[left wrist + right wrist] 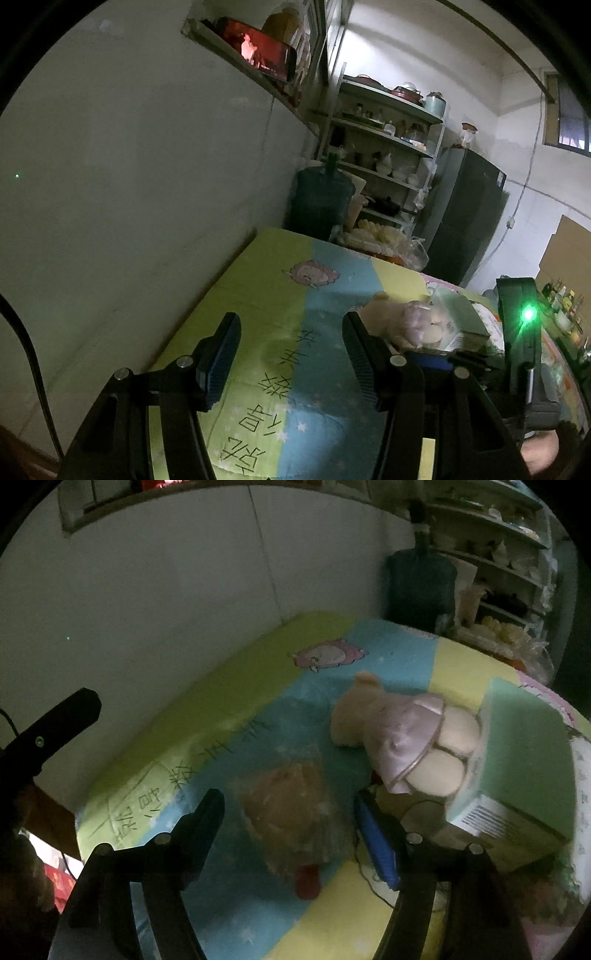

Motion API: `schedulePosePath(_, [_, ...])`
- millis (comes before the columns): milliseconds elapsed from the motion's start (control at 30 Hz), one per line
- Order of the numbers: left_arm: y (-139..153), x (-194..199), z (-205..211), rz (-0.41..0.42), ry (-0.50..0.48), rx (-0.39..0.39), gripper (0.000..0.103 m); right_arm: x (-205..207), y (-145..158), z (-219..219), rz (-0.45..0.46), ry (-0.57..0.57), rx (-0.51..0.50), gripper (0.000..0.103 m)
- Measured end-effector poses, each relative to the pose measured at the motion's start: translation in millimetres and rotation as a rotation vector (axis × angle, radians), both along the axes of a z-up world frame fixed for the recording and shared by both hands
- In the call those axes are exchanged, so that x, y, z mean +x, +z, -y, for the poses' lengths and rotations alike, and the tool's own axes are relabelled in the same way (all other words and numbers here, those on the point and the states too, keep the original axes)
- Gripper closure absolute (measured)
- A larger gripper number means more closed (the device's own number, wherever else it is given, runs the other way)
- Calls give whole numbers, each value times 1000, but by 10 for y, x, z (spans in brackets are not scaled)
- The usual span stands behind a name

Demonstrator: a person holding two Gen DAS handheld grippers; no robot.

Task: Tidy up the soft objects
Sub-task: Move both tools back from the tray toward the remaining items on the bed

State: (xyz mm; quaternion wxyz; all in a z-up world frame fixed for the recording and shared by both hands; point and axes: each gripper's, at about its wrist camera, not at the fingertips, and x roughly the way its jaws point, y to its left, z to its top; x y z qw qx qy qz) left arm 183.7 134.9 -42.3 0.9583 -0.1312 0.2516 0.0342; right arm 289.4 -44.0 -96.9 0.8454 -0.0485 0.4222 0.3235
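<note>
Between the spread jaws of the right tool [290, 834] lies a clear bag [291, 812] with something brown inside and a red end, flat on the striped cloth [229, 716] of the worktop; neither pad presses on it. Just beyond, a plush toy [402, 738] in a pale dress lies on its side, touching a green box [517, 760]. Off to the side, the left tool [291, 358] hangs open over bare cloth, gripping nothing. Farther back stand a water jug [319, 199] and shelves [384, 147].

Cloth [236, 686] green, blue, yellow bands, pink cartoon print; plush toy [354, 716] beige, lilac dress; box [524, 746] green.
</note>
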Motion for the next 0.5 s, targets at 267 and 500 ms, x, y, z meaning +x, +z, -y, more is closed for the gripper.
schedulePosePath(267, [-37,90,72,-26,-38,8,46,-93,-9,35,0,-8,18,46])
schedulePosePath(500, [-17,228,266,-43,-104,20,46,-438,169,324,23,-27,103,46])
